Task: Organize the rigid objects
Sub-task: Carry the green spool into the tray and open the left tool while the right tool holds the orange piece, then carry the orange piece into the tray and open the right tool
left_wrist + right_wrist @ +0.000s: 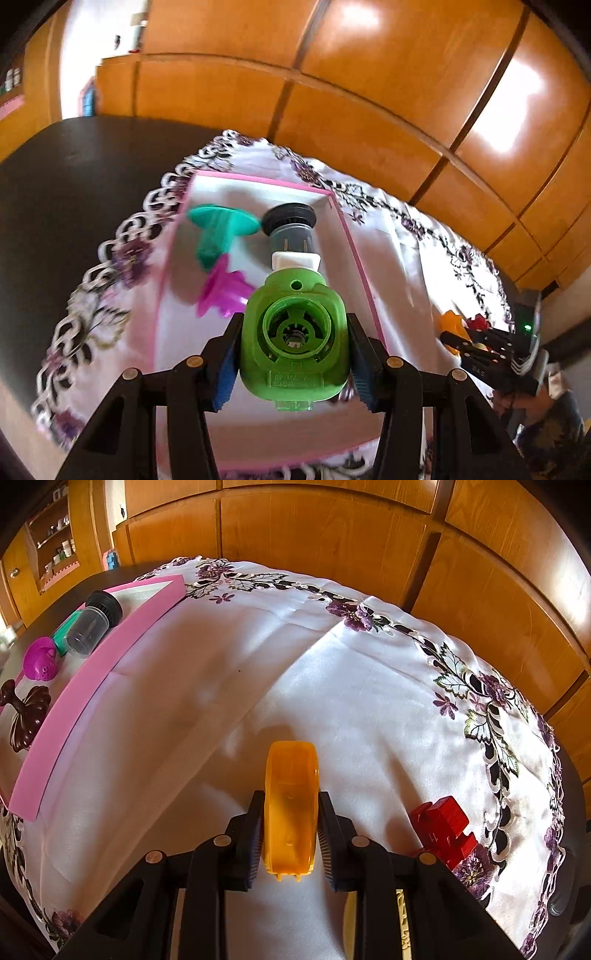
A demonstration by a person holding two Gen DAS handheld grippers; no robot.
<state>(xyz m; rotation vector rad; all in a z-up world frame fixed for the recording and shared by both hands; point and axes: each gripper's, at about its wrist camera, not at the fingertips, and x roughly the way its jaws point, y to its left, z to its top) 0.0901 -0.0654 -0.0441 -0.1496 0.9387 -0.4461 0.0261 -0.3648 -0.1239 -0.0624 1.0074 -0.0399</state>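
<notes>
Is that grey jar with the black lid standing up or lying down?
Lying down: the grey jar rests on its side inside the pink tray.

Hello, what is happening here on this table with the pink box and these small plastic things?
A person is sorting small plastic objects into a pink tray on a flowered tablecloth. The left gripper holds a green plastic piece above the tray, where a teal piece, a magenta piece and a dark-capped jar already lie. The right gripper grips a yellow piece on the cloth. A red block waits beside it.
</notes>
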